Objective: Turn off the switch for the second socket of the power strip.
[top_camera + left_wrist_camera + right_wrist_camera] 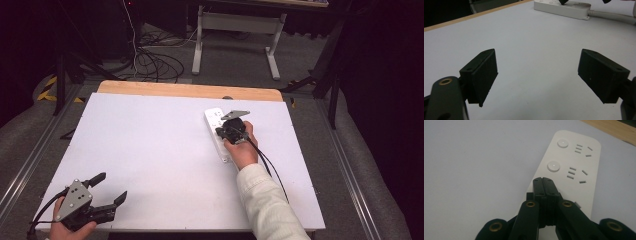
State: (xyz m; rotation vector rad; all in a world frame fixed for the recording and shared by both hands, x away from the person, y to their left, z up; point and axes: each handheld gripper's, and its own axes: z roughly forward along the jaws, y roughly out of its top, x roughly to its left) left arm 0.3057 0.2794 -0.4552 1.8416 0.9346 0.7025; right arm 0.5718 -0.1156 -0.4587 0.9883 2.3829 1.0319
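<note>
white table point(150, 150) carries a power strip point(214, 120).

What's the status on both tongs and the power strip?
Right tongs shut, tips over the white power strip, near its buttons. Left tongs open, idle at the table's near-left corner. Nothing in the way.

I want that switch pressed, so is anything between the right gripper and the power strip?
Nothing visible. The right gripper, jaws shut, sits directly over the power strip, just short of its nearest round button.
</note>
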